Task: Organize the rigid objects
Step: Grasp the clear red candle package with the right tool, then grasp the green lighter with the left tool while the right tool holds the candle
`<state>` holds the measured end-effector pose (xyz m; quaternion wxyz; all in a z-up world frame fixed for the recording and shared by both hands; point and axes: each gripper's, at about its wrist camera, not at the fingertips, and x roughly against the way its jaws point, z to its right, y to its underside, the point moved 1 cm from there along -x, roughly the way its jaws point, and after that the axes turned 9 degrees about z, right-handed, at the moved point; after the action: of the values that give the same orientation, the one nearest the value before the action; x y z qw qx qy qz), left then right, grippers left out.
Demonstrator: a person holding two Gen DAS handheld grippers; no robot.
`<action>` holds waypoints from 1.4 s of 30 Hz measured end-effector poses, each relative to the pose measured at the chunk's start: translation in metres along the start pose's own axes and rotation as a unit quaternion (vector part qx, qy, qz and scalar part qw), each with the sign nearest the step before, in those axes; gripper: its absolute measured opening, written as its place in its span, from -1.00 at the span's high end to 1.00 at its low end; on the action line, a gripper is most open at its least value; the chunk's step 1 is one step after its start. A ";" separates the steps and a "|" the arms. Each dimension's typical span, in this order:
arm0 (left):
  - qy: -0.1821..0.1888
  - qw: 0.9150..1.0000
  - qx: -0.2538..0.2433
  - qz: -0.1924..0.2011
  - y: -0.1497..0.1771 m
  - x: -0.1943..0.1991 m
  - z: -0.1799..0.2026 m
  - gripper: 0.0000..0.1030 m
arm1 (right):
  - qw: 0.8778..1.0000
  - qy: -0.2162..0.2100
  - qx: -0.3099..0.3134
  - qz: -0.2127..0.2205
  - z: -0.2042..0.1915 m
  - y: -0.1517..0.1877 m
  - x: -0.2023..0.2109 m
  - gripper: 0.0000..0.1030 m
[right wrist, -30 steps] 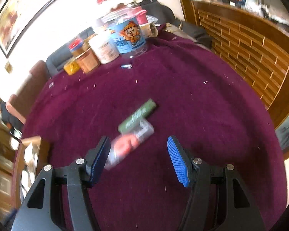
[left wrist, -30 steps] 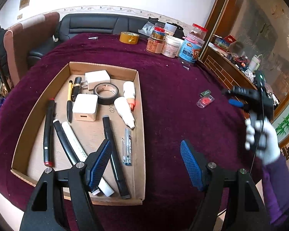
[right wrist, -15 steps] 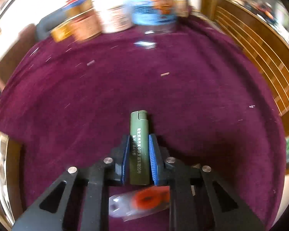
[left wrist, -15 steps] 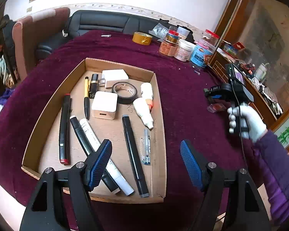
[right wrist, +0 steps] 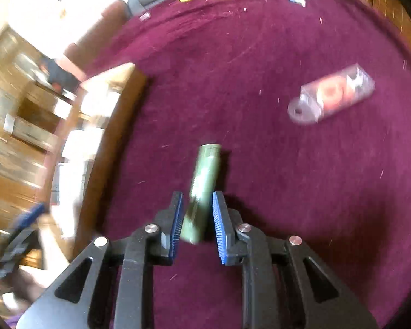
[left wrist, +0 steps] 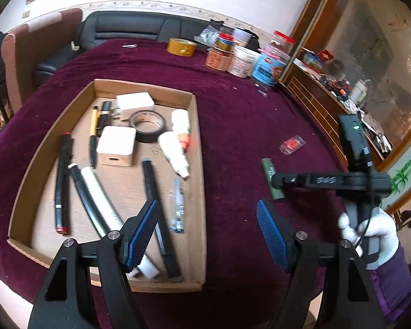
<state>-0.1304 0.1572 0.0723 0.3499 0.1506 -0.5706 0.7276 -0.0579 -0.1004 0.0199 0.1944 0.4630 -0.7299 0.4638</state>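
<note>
My right gripper [right wrist: 196, 220] is shut on a green lighter [right wrist: 202, 192] and holds it above the purple cloth, to the right of the cardboard tray [right wrist: 115, 126]. The left wrist view shows the same lighter [left wrist: 271, 175] in the right gripper [left wrist: 276, 179]. A clear packet with a red part [right wrist: 333, 94] lies on the cloth further right; it also shows in the left wrist view [left wrist: 292, 144]. My left gripper [left wrist: 207, 233] is open and empty over the tray's right wall [left wrist: 200, 186]. The tray holds markers, pens, white chargers, a black tape roll and glue bottles.
Jars and tubs [left wrist: 243, 57] and a yellow tape roll [left wrist: 181, 46] stand at the table's far edge. A black sofa [left wrist: 128, 30] sits behind the table. A wooden cabinet [left wrist: 328, 104] runs along the right side.
My right gripper has lifted the green lighter and carried it left toward the tray, leaving the clear packet behind. The left gripper has stayed open and shifted slightly.
</note>
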 end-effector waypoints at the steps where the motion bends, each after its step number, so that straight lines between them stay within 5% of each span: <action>1: 0.003 1.000 -0.004 -0.001 0.001 0.000 0.004 -0.32 | 1.000 0.016 -0.004 0.022 0.007 -0.005 0.009 0.62; 6: 0.010 1.000 -0.008 -0.003 0.005 0.001 0.013 -0.32 | 0.986 0.099 -0.094 0.098 0.072 -0.024 0.047 0.03; 17: 0.015 1.000 -0.023 -0.007 0.007 0.003 0.029 -0.32 | 0.973 0.115 -0.160 0.123 0.090 -0.071 -0.002 0.03; 23: 0.038 0.999 -0.029 -0.017 0.006 0.004 0.043 -0.32 | 0.977 0.175 -0.055 0.104 0.059 -0.079 -0.027 0.01; 25: 0.048 0.998 -0.032 -0.024 0.006 0.001 0.050 -0.32 | 0.974 0.207 -0.007 0.094 0.053 -0.075 -0.028 0.35; 27: 0.055 0.997 -0.035 -0.032 0.006 -0.004 0.057 -0.32 | 0.978 0.191 -0.003 0.083 0.056 -0.068 -0.020 0.40; 39: 0.083 0.990 -0.053 -0.101 0.001 -0.074 0.103 -0.32 | 0.982 0.174 0.004 0.069 0.071 0.015 0.046 0.41; 42: 0.055 0.991 -0.072 -0.095 -0.003 -0.102 0.115 -0.32 | 0.981 0.180 0.013 0.073 0.067 0.024 0.050 0.41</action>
<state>-0.0767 0.0159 0.0467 0.4580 0.1383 -0.5842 0.6556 -0.0937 -0.1794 0.0098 0.2821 0.3197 -0.7090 0.5617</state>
